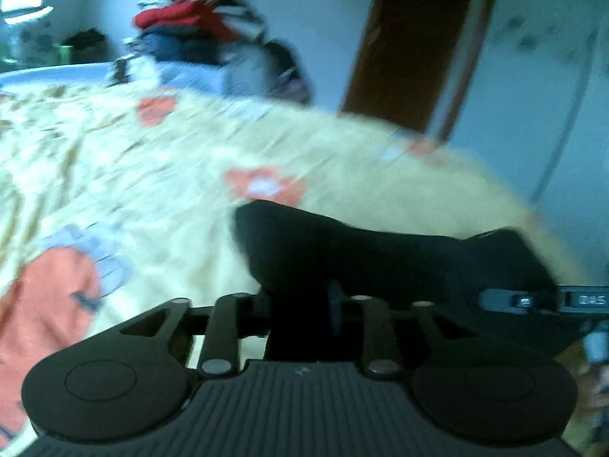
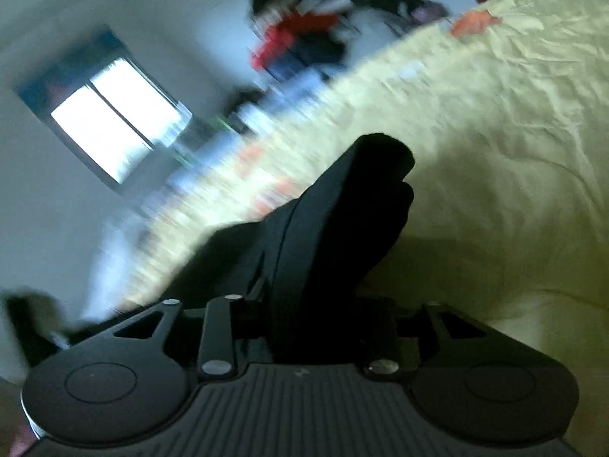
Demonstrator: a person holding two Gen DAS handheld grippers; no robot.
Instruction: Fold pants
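The black pants [image 1: 380, 255] hang bunched over a yellow floral bedspread [image 1: 152, 175]. My left gripper [image 1: 304, 304] is shut on the black fabric, which covers its fingertips. In the right wrist view, my right gripper [image 2: 316, 304] is shut on a thick fold of the same pants [image 2: 342, 213], lifted above the bedspread [image 2: 495, 133]. The other gripper's body [image 1: 540, 301] shows at the right of the left wrist view, next to the fabric. Both views are motion-blurred.
A pile of mixed clothes [image 1: 198, 34] sits at the far side of the bed, also in the right wrist view [image 2: 304, 34]. A brown door [image 1: 415, 38] stands behind the bed. A bright window [image 2: 114, 122] is on the wall.
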